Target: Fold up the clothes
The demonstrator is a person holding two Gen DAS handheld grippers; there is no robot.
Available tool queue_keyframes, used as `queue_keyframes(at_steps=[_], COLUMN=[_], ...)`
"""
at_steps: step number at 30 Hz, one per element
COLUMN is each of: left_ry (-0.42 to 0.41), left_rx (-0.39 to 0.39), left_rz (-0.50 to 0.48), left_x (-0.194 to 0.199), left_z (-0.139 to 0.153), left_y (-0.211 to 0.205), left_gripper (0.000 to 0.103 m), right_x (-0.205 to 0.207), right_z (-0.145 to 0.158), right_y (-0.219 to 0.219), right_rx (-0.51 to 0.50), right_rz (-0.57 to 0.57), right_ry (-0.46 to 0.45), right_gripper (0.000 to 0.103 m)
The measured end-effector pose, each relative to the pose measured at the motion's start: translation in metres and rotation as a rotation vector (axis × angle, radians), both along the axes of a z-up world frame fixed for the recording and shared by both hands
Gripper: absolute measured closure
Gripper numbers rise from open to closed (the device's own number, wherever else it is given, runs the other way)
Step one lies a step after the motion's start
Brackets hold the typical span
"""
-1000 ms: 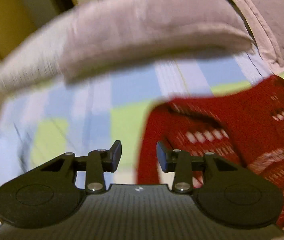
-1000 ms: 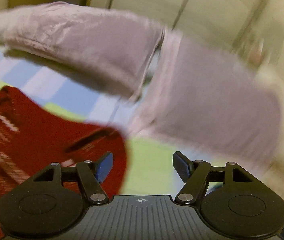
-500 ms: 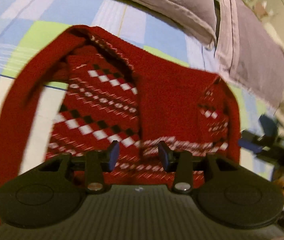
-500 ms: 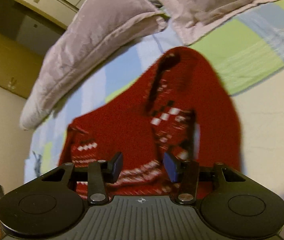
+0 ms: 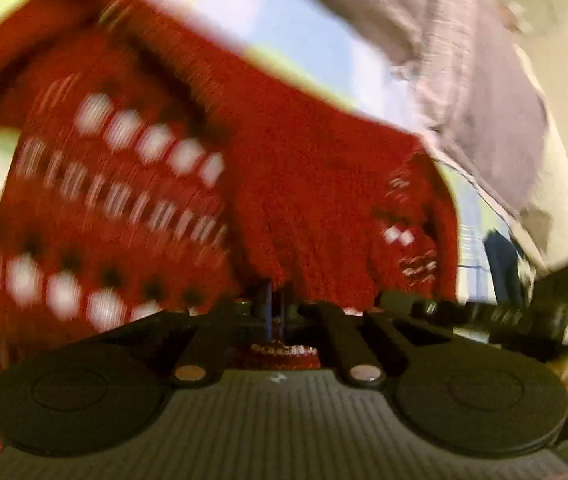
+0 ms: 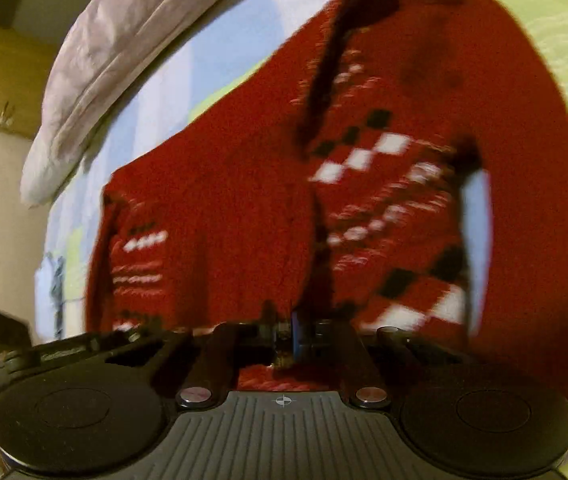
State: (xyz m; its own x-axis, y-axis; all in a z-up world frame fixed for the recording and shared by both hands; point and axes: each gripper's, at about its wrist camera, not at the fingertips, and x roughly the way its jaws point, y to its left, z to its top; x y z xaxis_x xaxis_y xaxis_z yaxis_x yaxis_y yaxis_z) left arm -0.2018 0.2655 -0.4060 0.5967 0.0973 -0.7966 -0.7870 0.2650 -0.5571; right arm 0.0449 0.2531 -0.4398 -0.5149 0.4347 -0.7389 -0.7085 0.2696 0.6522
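Fingers of the left gripper (image 5: 274, 312) are drawn together on the lower hem of a red knitted sweater with white and black diamond patterning (image 5: 284, 184), a bit of red rib showing just behind them. On the other side, the right gripper (image 6: 292, 336) is likewise pinched onto the same hem, close to the middle of the garment. Both views are smeared by motion, so how much cloth sits between the pads is hard to judge.

Spread over a bed sheet checked in pale blue, lime green and white (image 6: 172, 80), the sweater fills most of each view, its neckline at the far end and its sleeves running down the sides. Beyond it, at the head of the bed, lie grey-mauve pillows (image 6: 124, 40); one also shows in the left view (image 5: 464, 80).

At the right edge of the left view the right gripper's black body (image 5: 524, 308) sits just beside the left one.
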Motion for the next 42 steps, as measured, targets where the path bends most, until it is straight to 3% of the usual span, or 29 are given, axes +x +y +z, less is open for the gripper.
queue_keyframes(at_steps=[3, 6, 7, 8, 9, 10, 11, 14, 19, 21, 24, 27, 28, 29, 30, 31, 38, 41, 42], left_ry=[-0.032, 0.004, 0.035, 0.067, 0.092, 0.117, 0.146, 0.256, 0.471, 0.494, 0.512, 0.572, 0.568, 0.563, 0.558, 0.553, 0.513, 0.623, 0.660], left_rx=[0.189, 0.397, 0.451, 0.503, 0.524, 0.543, 0.534, 0.479, 0.285, 0.182, 0.084, 0.065, 0.080, 0.097, 0.113, 0.129, 0.242, 0.233, 0.229], left_rz=[0.003, 0.124, 0.133, 0.139, 0.131, 0.122, 0.108, 0.068, 0.035, 0.058, 0.080, 0.035, 0.054, 0.076, 0.097, 0.119, 0.268, 0.440, 0.498], left_x=[0.014, 0.019, 0.017, 0.015, 0.009, 0.003, -0.010, -0.055, -0.155, -0.193, -0.221, -0.221, -0.231, -0.242, -0.252, -0.263, -0.336, -0.406, -0.430], left_z=[0.043, 0.095, 0.109, 0.122, 0.127, 0.132, 0.127, 0.104, 0.047, 0.032, 0.018, 0.008, 0.013, 0.018, 0.024, 0.029, 0.067, 0.080, 0.084], left_y=[0.059, 0.122, 0.135, 0.147, 0.149, 0.151, 0.145, 0.119, 0.033, -0.012, -0.073, -0.115, -0.109, -0.103, -0.097, -0.090, -0.046, -0.011, 0.001], left_gripper=[0.102, 0.094, 0.091, 0.087, 0.082, 0.080, 0.074, 0.073, 0.073, 0.072, 0.067, 0.063, 0.064, 0.070, 0.091, 0.101, 0.099, 0.083, 0.083], right_x=[0.014, 0.050, 0.061, 0.070, 0.076, 0.078, 0.080, 0.077, 0.052, 0.040, 0.021, 0.005, -0.001, -0.006, -0.012, -0.017, -0.049, -0.063, -0.070], right_z=[0.045, 0.104, 0.120, 0.135, 0.147, 0.156, 0.163, 0.155, 0.096, 0.074, 0.055, 0.052, 0.053, 0.054, 0.055, 0.057, 0.087, 0.090, 0.090], right_y=[0.039, 0.082, 0.092, 0.100, 0.104, 0.102, 0.099, 0.065, -0.042, -0.091, -0.152, -0.176, -0.177, -0.179, -0.180, -0.181, -0.177, -0.184, -0.185], right_rx=[0.122, 0.321, 0.361, 0.393, 0.401, 0.414, 0.423, 0.381, 0.153, 0.028, -0.119, -0.176, -0.177, -0.178, -0.179, -0.176, -0.110, -0.126, -0.133], right_rz=[0.015, -0.193, -0.273, -0.347, -0.390, -0.401, -0.404, -0.340, -0.248, -0.251, -0.276, -0.284, -0.279, -0.273, -0.267, -0.260, -0.232, -0.240, -0.246], right_ry=[-0.012, -0.028, -0.043, -0.069, -0.125, -0.171, -0.208, -0.234, -0.242, -0.213, -0.118, -0.074, -0.071, -0.068, -0.064, -0.064, -0.119, -0.124, -0.123], right_gripper=[0.098, 0.096, 0.073, 0.036, 0.026, 0.025, 0.025, 0.025, 0.025, 0.025, 0.025, 0.025, 0.025, 0.025, 0.025, 0.025, 0.025, 0.025, 0.025])
